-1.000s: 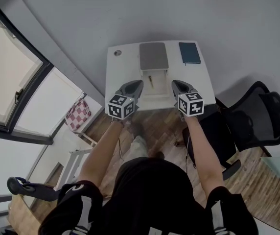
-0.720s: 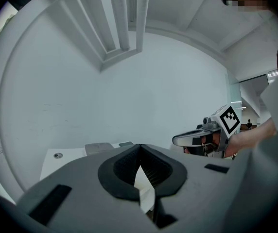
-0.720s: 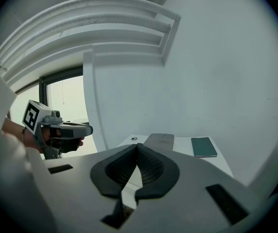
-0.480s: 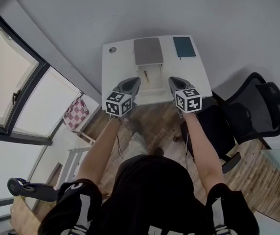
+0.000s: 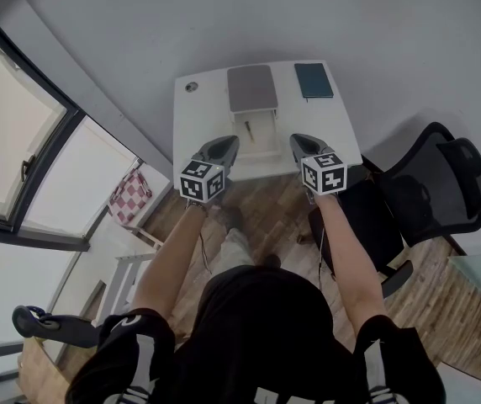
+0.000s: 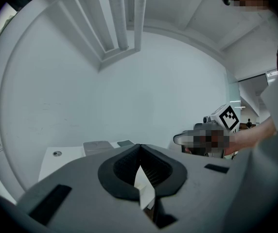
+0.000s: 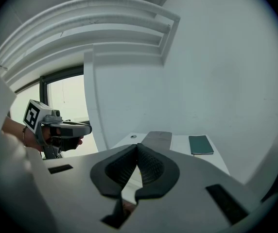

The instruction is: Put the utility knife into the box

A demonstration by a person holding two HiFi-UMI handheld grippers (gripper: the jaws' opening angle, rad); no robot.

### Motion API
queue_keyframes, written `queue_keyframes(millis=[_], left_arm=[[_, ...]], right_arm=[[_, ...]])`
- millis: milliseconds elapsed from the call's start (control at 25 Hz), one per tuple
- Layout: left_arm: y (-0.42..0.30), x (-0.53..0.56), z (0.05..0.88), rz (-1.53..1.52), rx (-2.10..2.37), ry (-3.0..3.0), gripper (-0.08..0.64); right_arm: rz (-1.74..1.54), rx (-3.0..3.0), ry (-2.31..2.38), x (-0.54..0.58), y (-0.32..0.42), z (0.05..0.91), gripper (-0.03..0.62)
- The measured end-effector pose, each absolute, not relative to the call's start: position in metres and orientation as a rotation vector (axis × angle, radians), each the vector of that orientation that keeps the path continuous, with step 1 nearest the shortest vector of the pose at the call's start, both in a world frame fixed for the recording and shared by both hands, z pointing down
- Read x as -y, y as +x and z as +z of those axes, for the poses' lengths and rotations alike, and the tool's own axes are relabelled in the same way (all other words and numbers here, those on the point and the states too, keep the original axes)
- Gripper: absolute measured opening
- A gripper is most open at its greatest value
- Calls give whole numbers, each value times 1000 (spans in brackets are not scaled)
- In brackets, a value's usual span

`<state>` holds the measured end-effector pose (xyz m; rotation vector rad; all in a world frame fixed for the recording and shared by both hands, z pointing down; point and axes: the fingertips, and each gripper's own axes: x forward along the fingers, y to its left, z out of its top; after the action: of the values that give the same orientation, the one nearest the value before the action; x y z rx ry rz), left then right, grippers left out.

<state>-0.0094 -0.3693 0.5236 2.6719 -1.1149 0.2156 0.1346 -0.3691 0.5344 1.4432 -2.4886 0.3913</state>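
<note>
On the white table stands an open box: a grey lid at the back and a white tray in front of it. A slim small object, apparently the utility knife, lies in the tray. My left gripper hovers at the tray's left, near the table's front edge, jaws shut and empty. My right gripper hovers at the tray's right, also shut and empty. In the left gripper view the left gripper has its pads meeting, as does the right gripper in its own view.
A dark green notebook lies at the table's back right and a small round hole at its back left. A black office chair stands to the right. A window and a checked bag are to the left. Wooden floor lies below.
The table has shifted slightly up and left in the head view. Both grippers have stayed shut beside the tray, at the table's front edge.
</note>
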Motion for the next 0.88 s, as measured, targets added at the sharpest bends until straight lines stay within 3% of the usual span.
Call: queue_keyframes(millis=[880], left_arm=[[-14, 369, 533, 238, 1118, 2658, 25]], right_arm=[[395, 2491, 1420, 369, 131, 539, 15]])
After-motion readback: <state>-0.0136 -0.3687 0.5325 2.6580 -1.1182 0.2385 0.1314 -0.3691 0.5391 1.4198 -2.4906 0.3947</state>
